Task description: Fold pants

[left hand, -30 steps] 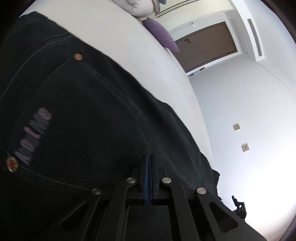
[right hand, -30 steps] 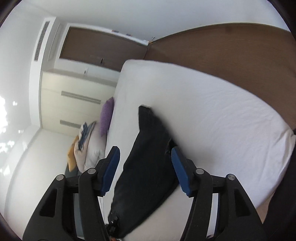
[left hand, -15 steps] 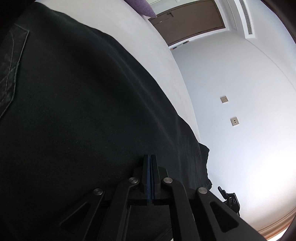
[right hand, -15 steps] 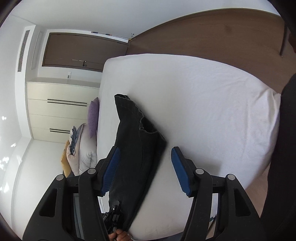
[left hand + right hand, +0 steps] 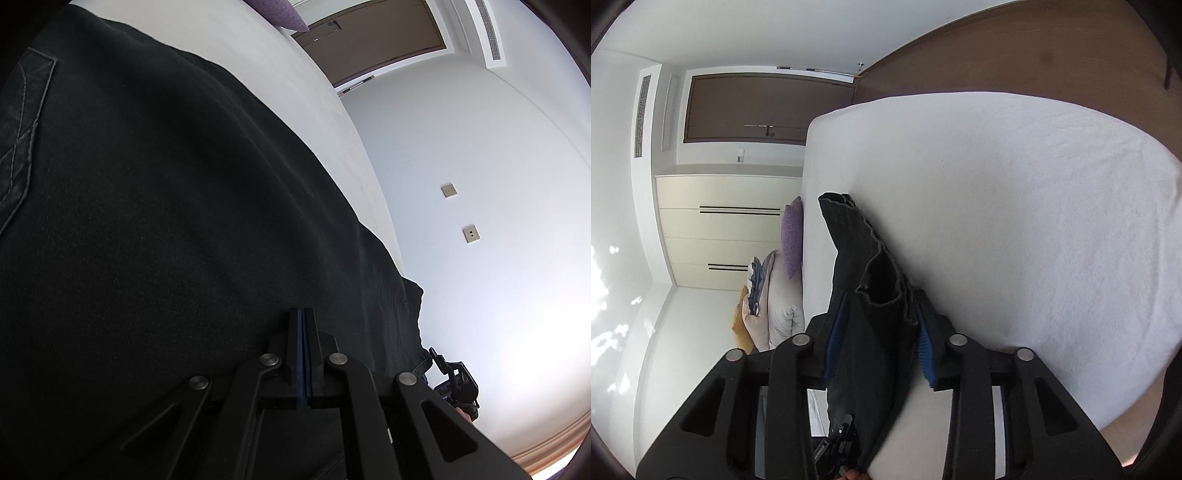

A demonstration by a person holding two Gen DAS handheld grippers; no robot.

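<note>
In the left wrist view the black pants fill the frame and run off its left and bottom edges, so their full shape cannot be told. The purple pillow is cut by the top edge. In the right wrist view the fabric hides most of the right gripper's blue pads; whether they press it cannot be told.

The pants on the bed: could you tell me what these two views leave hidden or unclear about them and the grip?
- Left wrist view: the left gripper has its fingers together against the pants; whether cloth is pinched is hidden by the fingers themselves.
- Left wrist view: the waistband is cut off by the picture's left edge.
- Right wrist view: the right gripper is closing around the pants; its black frame hides the cloth below.
</note>
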